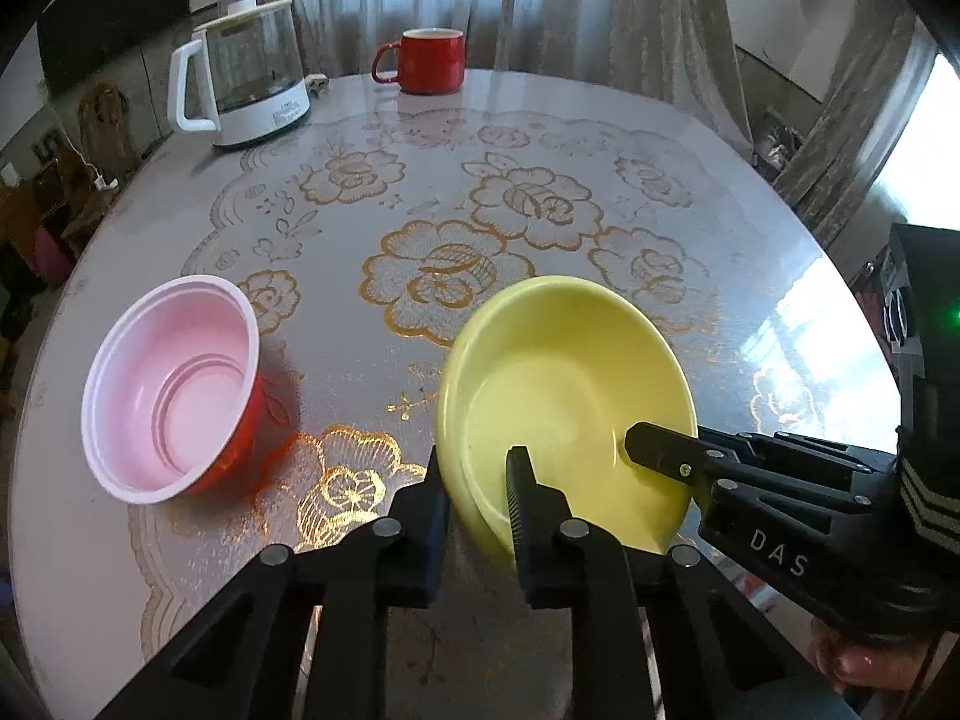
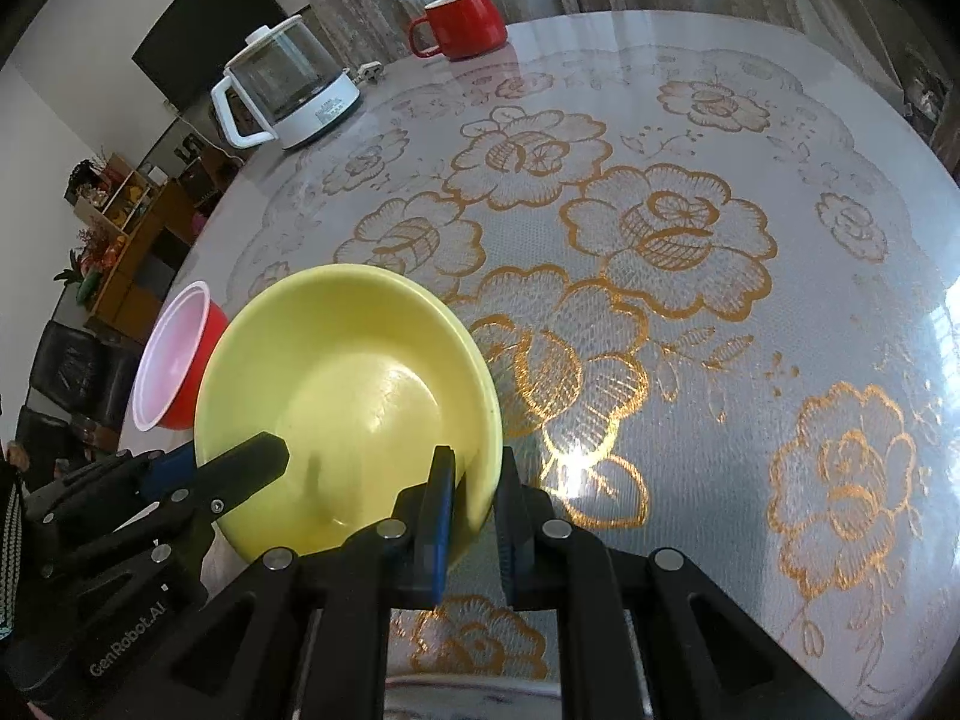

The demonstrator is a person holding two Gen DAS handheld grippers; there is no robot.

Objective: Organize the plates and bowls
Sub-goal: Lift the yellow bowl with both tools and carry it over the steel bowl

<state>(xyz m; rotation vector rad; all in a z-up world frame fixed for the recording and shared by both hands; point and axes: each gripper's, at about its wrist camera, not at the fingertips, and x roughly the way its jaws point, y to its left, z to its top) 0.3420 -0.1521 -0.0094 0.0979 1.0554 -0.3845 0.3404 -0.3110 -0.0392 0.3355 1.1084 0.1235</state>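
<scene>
Both claws were clamped on the yellow bowl's (image 1: 558, 384) rim, left gripper (image 1: 477, 480) and right gripper (image 2: 474, 480) on opposite sides, red bowl (image 1: 174, 390) nearby.

A wide bowl (image 1: 564, 396) sits on the counter (image 1: 540, 120), close to the near edge. A deeper bowl (image 1: 171, 390) stands just to its left, apart from it. Far behind them, near the back edge, a kettle (image 1: 246, 78) stands on the left and a mug (image 1: 429, 60) stands to its right. The left hand-held gripper (image 1: 477, 480) is over the wide bowl's near rim. The right hand-held gripper (image 2: 474, 480) is at its right rim.
</scene>
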